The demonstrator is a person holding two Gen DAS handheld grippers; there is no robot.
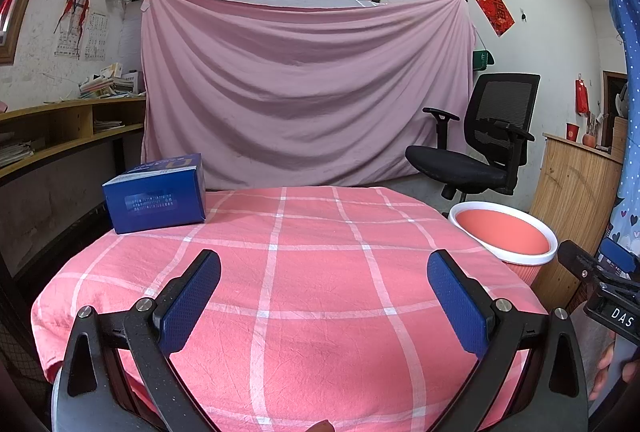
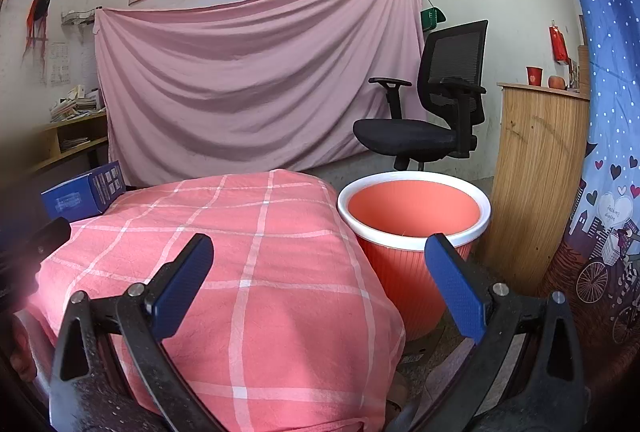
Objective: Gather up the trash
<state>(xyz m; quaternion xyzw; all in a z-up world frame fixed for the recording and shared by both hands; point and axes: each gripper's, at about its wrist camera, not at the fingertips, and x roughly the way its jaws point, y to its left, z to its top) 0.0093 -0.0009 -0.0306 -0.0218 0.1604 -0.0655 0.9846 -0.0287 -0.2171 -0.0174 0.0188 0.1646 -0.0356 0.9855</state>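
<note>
A blue cardboard box [image 1: 156, 194] lies at the far left corner of the table with the pink checked cloth [image 1: 304, 272]; the right wrist view catches it at the left edge as the blue box [image 2: 82, 194]. A red bin with a white rim [image 2: 414, 228] stands on the floor right of the table, also seen as the bin [image 1: 506, 238]. My left gripper [image 1: 324, 286] hangs open over the near middle of the table, nothing between its blue pads. My right gripper [image 2: 320, 278] is open over the table's right edge, its right finger in front of the bin.
A black office chair [image 2: 432, 116] stands behind the bin. A wooden cabinet [image 2: 536, 184] is right of the bin, with a blue patterned curtain [image 2: 604, 112] beside it. A pink sheet [image 1: 304, 92] hangs on the back wall. Shelves with papers [image 1: 68, 128] line the left.
</note>
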